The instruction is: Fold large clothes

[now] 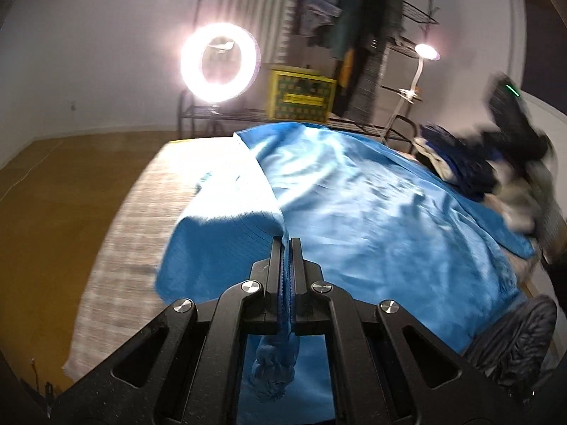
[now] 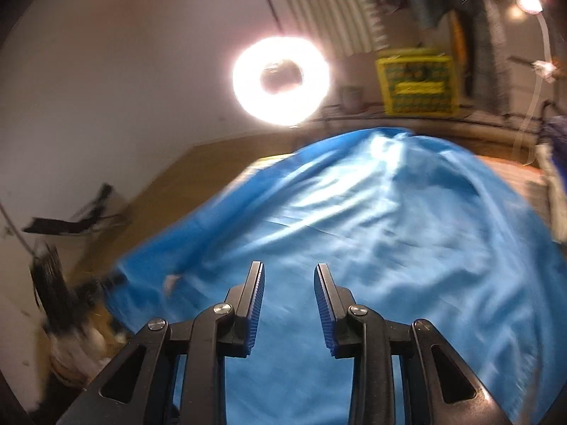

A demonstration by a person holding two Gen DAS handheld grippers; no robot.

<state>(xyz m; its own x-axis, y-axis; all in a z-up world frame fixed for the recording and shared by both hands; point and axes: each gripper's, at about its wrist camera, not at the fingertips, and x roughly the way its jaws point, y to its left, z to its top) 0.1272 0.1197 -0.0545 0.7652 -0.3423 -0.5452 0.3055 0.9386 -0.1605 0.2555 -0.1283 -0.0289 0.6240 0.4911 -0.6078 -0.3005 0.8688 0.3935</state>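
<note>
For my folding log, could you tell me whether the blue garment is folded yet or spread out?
Mostly spread: the blue garment covers the bed, with one edge lifted, pinched in the left gripper.

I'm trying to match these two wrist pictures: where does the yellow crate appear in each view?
Left wrist view: the yellow crate sits upper centre, on the black rack just right of the ring light.
Right wrist view: the yellow crate sits upper right, again right of the ring light.
Shared landmark: the glowing ring light, beyond the far edge of the blue garment.
</note>
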